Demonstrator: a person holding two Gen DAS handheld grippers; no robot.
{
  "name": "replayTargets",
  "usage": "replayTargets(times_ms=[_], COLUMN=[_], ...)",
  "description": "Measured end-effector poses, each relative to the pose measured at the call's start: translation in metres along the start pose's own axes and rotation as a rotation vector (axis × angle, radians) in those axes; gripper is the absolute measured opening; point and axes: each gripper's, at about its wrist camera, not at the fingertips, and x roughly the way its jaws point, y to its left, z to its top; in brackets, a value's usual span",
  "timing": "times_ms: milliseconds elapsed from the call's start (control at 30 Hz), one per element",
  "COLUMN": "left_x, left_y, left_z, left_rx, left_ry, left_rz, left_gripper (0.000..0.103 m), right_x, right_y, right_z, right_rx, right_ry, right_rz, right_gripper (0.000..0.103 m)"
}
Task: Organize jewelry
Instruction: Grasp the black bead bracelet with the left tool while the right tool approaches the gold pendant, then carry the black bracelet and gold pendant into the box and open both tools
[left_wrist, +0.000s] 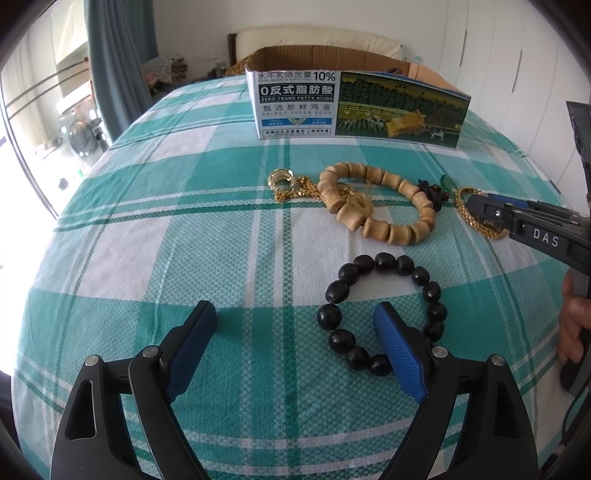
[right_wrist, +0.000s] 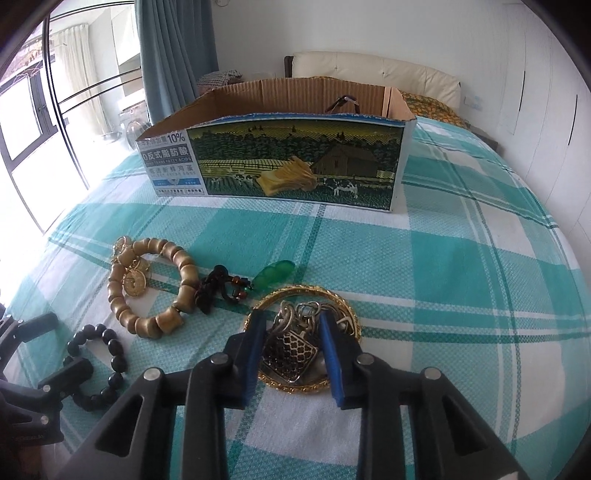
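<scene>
Right tool (right_wrist: 293, 323) narrowed around silver chain (right_wrist: 291, 314), grip unclear; left tool (left_wrist: 295, 314) wide apart.

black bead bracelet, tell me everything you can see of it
The black bead bracelet is a loop of glossy, dark, rounded beads, closed into a rough ring and lying flat on the teal and white checked bedspread. It sits nearer the camera than the wooden bead bracelet and apart from it. The left gripper stands open over it, one blue finger inside the ring and crossing its near beads; actual contact is unclear.
</scene>
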Motion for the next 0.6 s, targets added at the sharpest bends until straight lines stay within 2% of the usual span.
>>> replayTargets(times_ms=[133, 300, 433, 600], left_x=[0.000, 0.000, 0.000, 0.000], left_y=[0.000, 0.000, 0.000, 0.000], left_z=[0.000, 0.000, 0.000, 0.001], left_rx=[0.000, 0.000, 0.000, 0.000], left_ry=[0.000, 0.000, 0.000, 0.001], left_rz=[0.000, 0.000, 0.001, 0.000], left_gripper=[0.088, 0.089, 0.089, 0.089], right_x=[-0.031, -0.072, -0.086, -0.082], right_y=[-0.004, -0.013, -0.026, -0.049], right_z=[-0.001, -0.010, -0.032, -0.067], right_rx=[0.005, -0.005, -0.030, -0.010], right_ry=[-0.080, -0.120, -0.071, 0.014], right_rz=[0.009, 0.000, -0.043, -0.090], right_gripper=[0.030, 0.030, 0.030, 0.030])
